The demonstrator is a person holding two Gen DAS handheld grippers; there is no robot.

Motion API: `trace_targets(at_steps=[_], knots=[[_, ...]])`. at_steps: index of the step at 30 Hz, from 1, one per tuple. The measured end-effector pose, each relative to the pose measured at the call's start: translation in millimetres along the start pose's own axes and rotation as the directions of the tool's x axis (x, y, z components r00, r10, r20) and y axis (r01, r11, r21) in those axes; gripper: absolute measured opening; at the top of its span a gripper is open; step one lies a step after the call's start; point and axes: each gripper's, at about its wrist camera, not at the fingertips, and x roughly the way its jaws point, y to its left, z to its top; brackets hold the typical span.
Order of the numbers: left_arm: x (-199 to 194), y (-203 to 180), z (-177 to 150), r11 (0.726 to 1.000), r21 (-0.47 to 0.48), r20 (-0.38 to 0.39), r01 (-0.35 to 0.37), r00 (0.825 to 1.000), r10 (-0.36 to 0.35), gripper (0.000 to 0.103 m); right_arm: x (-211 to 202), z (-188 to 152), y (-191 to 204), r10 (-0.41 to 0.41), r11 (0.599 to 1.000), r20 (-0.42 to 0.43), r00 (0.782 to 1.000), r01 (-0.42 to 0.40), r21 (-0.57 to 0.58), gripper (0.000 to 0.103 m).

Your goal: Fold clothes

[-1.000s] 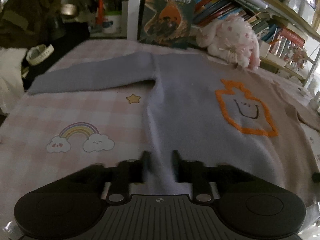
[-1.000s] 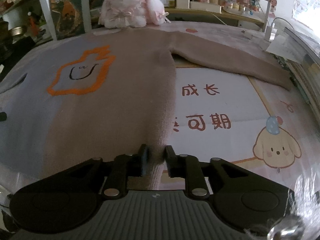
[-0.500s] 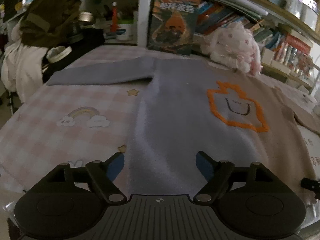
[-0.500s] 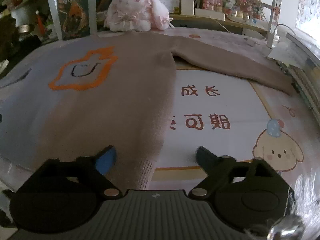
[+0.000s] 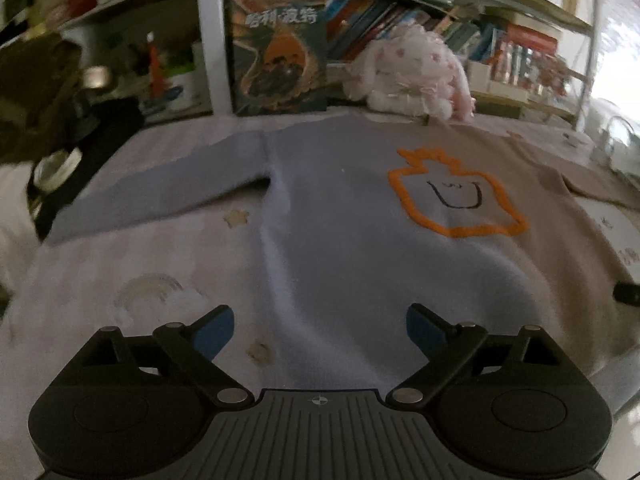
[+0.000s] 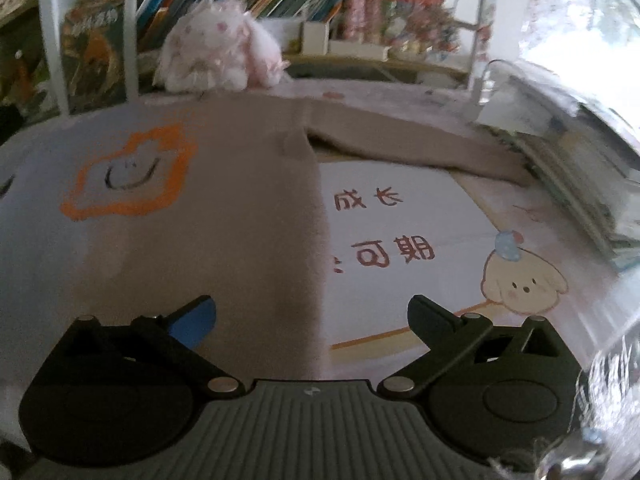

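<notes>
A two-tone sweater, pale blue on one half [image 5: 340,248] and beige on the other [image 6: 224,220], lies flat and face up on the table, sleeves spread out. An orange outline with a smiling face [image 5: 456,200] is on its chest. My left gripper [image 5: 320,330] is open and empty, above the blue hem. My right gripper [image 6: 312,316] is open and empty, above the beige hem edge. The right gripper's tip [image 5: 626,294] shows at the right edge of the left wrist view.
A pink checked cloth with a rainbow print [image 5: 152,288] covers the table; a puppy print [image 6: 520,284] lies at the right. A white plush rabbit [image 6: 216,56] and a book [image 5: 276,52] stand at the back below shelves. Dark clutter [image 5: 60,128] sits at the left.
Both grippers were shut on the sweater's hem a second ago. They have opened, let go of it and pulled back and up; the sweater stays flat.
</notes>
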Motion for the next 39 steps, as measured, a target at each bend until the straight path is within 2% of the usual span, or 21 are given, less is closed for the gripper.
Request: trace_targets(at_steps=[3, 6, 12, 16, 21, 26, 28, 29, 30, 32, 36, 39], knots=[[3.4, 22.9, 5.2, 0.999, 0.033, 0.021, 0.040, 0.999, -0.041, 0.096, -13.2, -1.6, 27.1, -0.020, 1.000, 0.034, 0.999, 0.019, 0.010, 0.103], [7.3, 45.3, 7.4, 0.995, 0.060, 0.029, 0.077, 0.996, -0.079, 0.096, -20.0, -6.6, 56.5, -0.025, 1.000, 0.029, 0.999, 0.024, 0.010, 0.103], [14.9, 93.8, 10.6, 0.993, 0.057, 0.044, 0.106, 0.993, -0.109, 0.096, -31.0, -18.1, 110.9, -0.024, 1.000, 0.036, 0.999, 0.024, 0.010, 0.103], [21.3, 126.3, 14.1, 0.996, -0.011, 0.053, 0.090, 0.995, -0.089, 0.096, -35.9, -21.8, 134.6, -0.013, 1.000, 0.042, 0.999, 0.012, 0.008, 0.103], [29.5, 179.8, 16.6, 0.983, -0.178, 0.117, 0.053, 0.993, -0.032, 0.096, -40.2, -23.0, 152.5, -0.010, 1.000, 0.049, 0.999, 0.010, 0.012, 0.103], [44.0, 225.4, 21.8, 0.926, -0.377, 0.145, 0.025, 0.989, 0.032, 0.093, -40.1, -20.3, 158.6, -0.038, 0.999, 0.039, 0.999, 0.038, 0.005, 0.103], [51.7, 239.5, 23.5, 0.899, -0.438, 0.154, 0.019, 0.987, 0.055, 0.089, -40.6, -19.6, 159.5, -0.049, 0.999, 0.034, 0.998, 0.049, 0.003, 0.103], [55.7, 246.1, 24.5, 0.884, -0.467, 0.156, 0.013, 0.986, 0.067, 0.080, -41.1, -19.6, 159.8, -0.055, 0.998, 0.031, 0.998, 0.055, 0.002, 0.103], [60.1, 251.0, 25.8, 0.874, -0.487, 0.145, -0.003, 0.986, 0.085, 0.072, -42.2, -20.4, 159.9, -0.062, 0.998, 0.027, 0.998, 0.062, 0.000, 0.103], [67.6, 259.6, 27.2, 0.856, -0.515, 0.117, -0.040, 0.986, 0.116, 0.068, -44.3, -21.7, 159.8, -0.074, 0.997, 0.020, 0.997, 0.074, -0.004, 0.103], [74.3, 274.8, 25.7, 0.817, -0.563, 0.078, -0.122, 0.977, 0.200, 0.068, -47.5, -22.4, 159.6, -0.096, 0.995, 0.012, 0.995, 0.096, -0.013, 0.103], [77.9, 283.0, 24.6, 0.798, -0.585, 0.067, -0.145, 0.972, 0.226, 0.068, -48.1, -22.4, 159.3, -0.106, 0.994, 0.002, 0.994, 0.106, -0.018, 0.103]])
